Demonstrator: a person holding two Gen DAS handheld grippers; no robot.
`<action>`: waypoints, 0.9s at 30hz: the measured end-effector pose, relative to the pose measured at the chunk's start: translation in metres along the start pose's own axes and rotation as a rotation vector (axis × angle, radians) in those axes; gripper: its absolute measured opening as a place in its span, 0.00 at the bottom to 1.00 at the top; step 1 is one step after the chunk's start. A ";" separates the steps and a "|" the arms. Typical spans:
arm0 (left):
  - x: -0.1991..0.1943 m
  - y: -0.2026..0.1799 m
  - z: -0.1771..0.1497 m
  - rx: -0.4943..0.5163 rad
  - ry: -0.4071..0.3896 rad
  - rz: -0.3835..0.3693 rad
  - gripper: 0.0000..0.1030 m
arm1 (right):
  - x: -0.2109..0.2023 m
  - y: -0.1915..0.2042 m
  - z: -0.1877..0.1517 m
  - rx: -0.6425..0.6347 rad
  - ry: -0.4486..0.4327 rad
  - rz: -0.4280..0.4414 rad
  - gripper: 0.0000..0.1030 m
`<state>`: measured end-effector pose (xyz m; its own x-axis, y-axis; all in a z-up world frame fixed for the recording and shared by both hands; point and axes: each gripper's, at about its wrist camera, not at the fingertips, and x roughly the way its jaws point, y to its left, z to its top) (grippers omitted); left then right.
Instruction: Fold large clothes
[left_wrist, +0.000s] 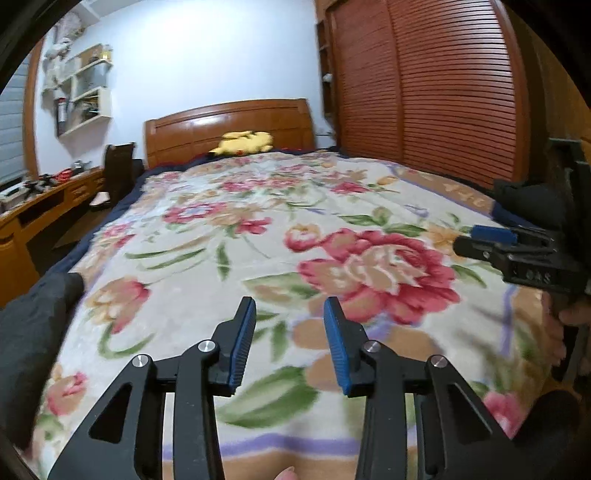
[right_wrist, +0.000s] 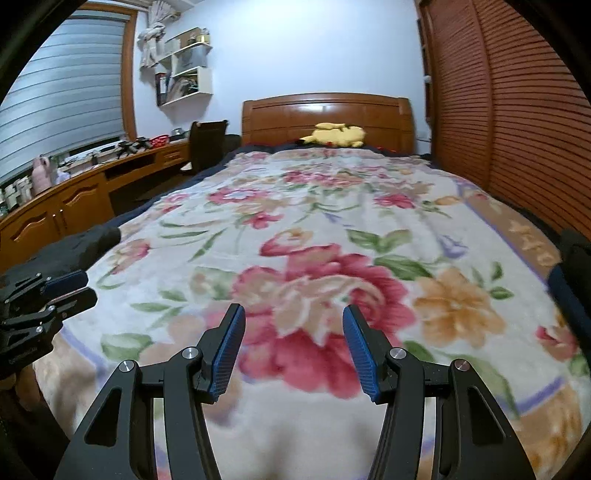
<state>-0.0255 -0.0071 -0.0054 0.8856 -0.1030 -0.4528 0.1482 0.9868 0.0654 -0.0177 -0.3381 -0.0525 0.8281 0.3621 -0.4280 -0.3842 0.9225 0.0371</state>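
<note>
Over the floral blanket (left_wrist: 258, 229) — left claw (left_wrist: 290, 310) spread, empty | right claw (right_wrist: 293, 317) spread, empty

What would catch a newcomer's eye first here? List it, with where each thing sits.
The big floral blanket in pink, green and cream fills the bed, with both blue-padded black grippers, left gripper and right gripper, hovering open over its near end. A yellow plush toy lies at the far end against the glossy wooden headboard. Dark garments lie at the blanket's left edge, and reddish slatted wardrobe doors line the right wall.
</note>
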 end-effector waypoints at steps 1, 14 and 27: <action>0.000 0.003 0.000 -0.007 -0.003 0.012 0.51 | 0.004 0.003 0.000 -0.003 -0.005 0.004 0.55; 0.011 0.027 -0.005 -0.081 -0.041 0.111 0.84 | 0.039 0.000 -0.016 -0.026 -0.098 -0.010 0.77; 0.013 0.026 -0.016 -0.084 -0.013 0.078 0.84 | 0.054 -0.002 -0.020 -0.010 -0.127 -0.031 0.80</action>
<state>-0.0169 0.0191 -0.0244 0.8990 -0.0265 -0.4372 0.0418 0.9988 0.0254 0.0193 -0.3231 -0.0939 0.8845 0.3479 -0.3109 -0.3610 0.9324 0.0164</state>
